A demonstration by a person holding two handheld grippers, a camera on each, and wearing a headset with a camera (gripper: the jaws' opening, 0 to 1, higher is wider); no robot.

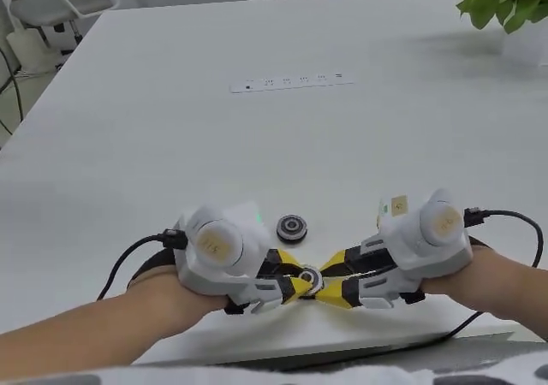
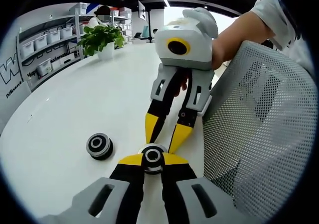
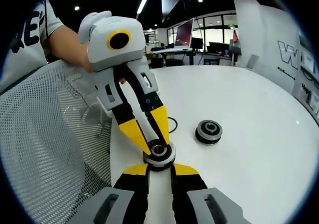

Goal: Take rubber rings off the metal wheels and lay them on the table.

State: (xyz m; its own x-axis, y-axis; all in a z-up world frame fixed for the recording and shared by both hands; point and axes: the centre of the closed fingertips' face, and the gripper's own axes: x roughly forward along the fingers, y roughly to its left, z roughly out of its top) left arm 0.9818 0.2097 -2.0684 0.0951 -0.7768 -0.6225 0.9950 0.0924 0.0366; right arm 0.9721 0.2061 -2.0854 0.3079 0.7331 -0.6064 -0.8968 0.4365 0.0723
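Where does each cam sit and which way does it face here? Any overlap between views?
Head view: on the headset, looking forward and down at the table; both forearms, left gripper and right gripper show.
Left gripper view: on the left gripper, facing the right gripper across the gripped wheel; own jaws at bottom.
Right gripper view: the mirror, facing the left gripper; own jaws at bottom.
Shared: all three show the gripped wheel and the loose wheel.
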